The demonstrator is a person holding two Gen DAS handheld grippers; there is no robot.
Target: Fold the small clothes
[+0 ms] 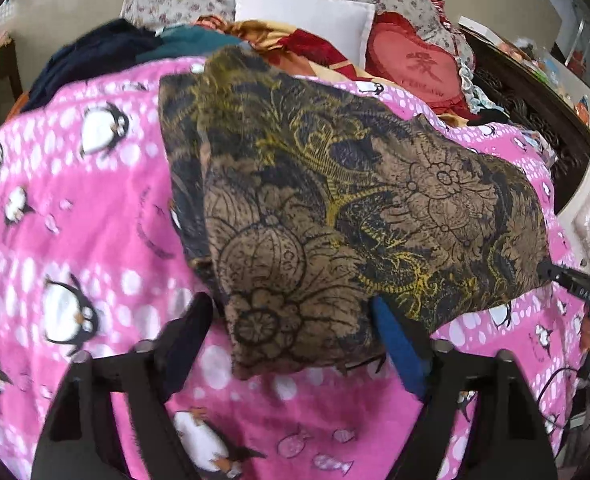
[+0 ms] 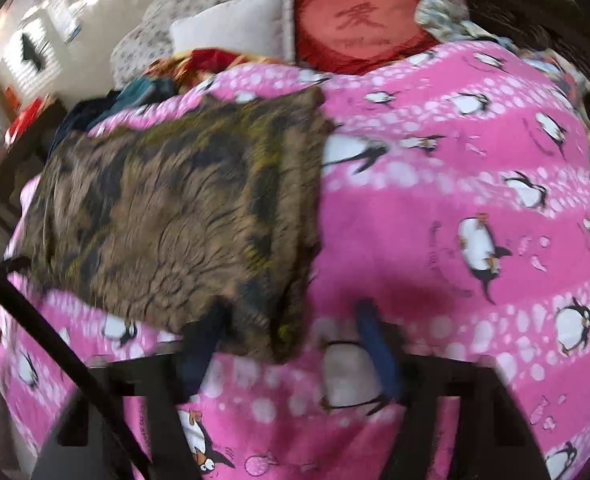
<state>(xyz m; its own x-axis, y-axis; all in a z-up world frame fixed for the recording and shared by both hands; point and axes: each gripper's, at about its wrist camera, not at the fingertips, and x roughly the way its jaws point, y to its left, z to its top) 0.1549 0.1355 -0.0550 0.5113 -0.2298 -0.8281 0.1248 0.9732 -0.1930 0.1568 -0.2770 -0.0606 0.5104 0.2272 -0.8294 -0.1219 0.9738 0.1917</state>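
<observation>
A brown, black and yellow patterned cloth (image 1: 335, 200) lies folded flat on a pink penguin blanket (image 1: 75, 220). My left gripper (image 1: 291, 320) is open over the cloth's near corner, which lies loose between the fingers; the blue pad brushes its edge. At the cloth's right corner I see my right gripper's fingers (image 1: 567, 278). The right wrist view is blurred. There the cloth (image 2: 175, 220) lies to the left on the blanket (image 2: 435, 220), and my right gripper (image 2: 289, 332) stands with its fingers apart around the cloth's near right corner.
Behind the blanket are a white pillow (image 1: 307, 16), a red heart cushion (image 1: 415, 68), a heap of dark blue and teal clothes (image 1: 95, 56) and floral bedding. A dark carved headboard (image 1: 535, 108) runs along the right. A black cable (image 2: 55, 340) crosses the right wrist view.
</observation>
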